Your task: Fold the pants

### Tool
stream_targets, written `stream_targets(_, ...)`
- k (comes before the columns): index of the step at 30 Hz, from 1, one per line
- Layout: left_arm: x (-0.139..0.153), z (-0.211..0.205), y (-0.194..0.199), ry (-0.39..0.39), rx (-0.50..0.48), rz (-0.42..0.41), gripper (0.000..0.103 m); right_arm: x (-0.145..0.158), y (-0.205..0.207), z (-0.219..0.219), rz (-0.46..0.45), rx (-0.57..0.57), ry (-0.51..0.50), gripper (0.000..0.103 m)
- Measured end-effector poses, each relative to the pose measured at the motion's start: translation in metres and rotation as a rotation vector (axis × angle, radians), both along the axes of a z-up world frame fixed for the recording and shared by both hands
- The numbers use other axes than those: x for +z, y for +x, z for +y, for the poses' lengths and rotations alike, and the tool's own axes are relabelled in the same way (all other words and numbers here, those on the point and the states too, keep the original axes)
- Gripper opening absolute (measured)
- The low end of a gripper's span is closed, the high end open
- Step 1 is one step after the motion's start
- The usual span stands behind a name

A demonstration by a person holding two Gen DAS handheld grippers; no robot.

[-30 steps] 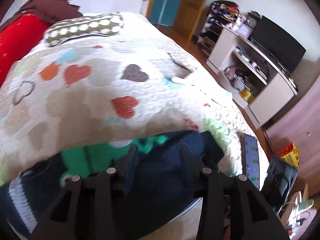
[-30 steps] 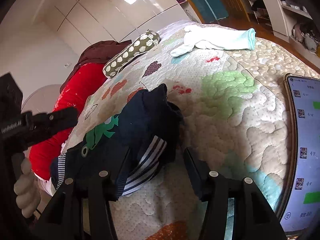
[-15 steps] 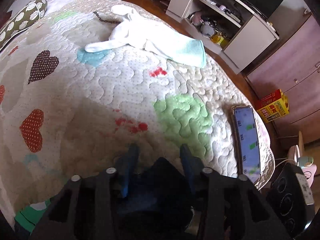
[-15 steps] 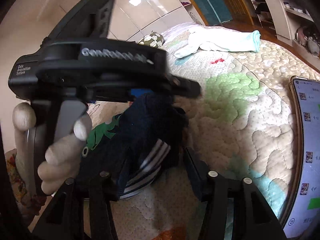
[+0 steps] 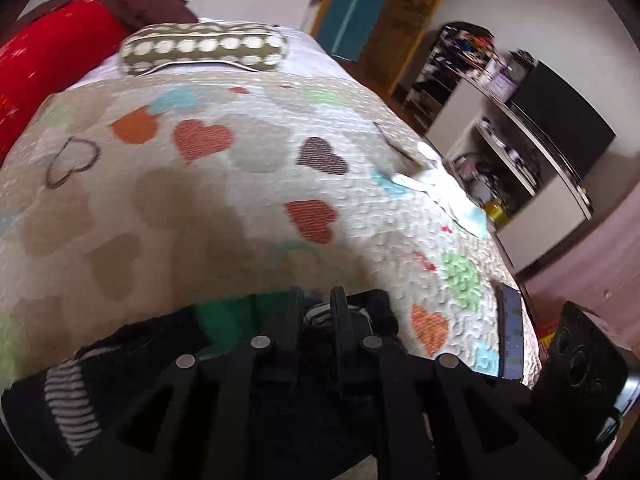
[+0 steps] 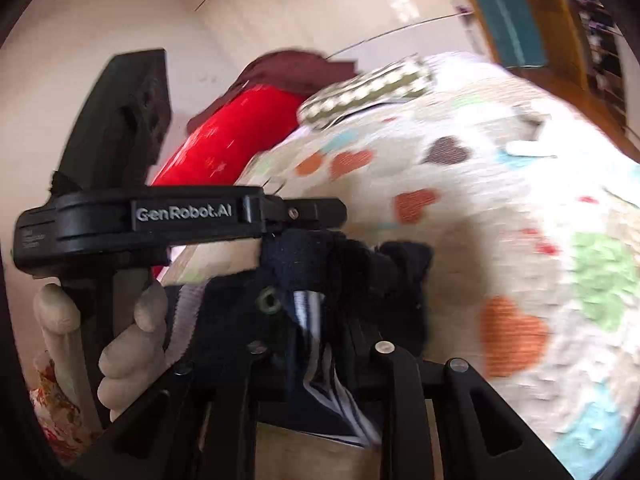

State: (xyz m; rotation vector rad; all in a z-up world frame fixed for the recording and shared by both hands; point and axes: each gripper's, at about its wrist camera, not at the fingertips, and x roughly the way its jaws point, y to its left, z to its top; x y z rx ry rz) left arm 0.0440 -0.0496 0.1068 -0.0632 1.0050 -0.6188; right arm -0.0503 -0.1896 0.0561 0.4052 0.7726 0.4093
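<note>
We are holding the pants at the near edge of the bed, and both claws are gripping them. The left gripper is standing with its jaws drawn narrow, pinching a bunched fold of the dark fabric where a striped cuff is showing. The right gripper is clamping the dark cloth and its blue-and-white striped band; its fingertips are buried in the fabric. In the right wrist view the left hand is wrapping the black handle just beside the pants. The pants are lying bunched on the quilt, with a green print and a striped waistband showing at the left. A phone is lying near the quilt's right edge. Farther off, a white garment is resting on the quilt. A spotted pillow and a red cushion are sitting at the far end.
</note>
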Motion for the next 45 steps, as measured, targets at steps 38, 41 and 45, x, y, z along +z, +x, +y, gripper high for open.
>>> stream_targets(38, -0.045, 0.304, -0.139, -0.058, 0.756, -0.051, 0.046, 0.043, 0.049, 0.195, 0.131, 0.290, -0.263, 0.071)
stream_targets(41, -0.045, 0.315, -0.146, -0.035, 0.785, -0.068, 0.046, 0.030, 0.061, 0.250, 0.134, 0.322, -0.354, 0.076)
stream_targets(45, -0.050, 0.331, -0.150, -0.058, 0.809, -0.054, 0.046, 0.007, 0.066, 0.307, 0.120, 0.310, -0.556, 0.080)
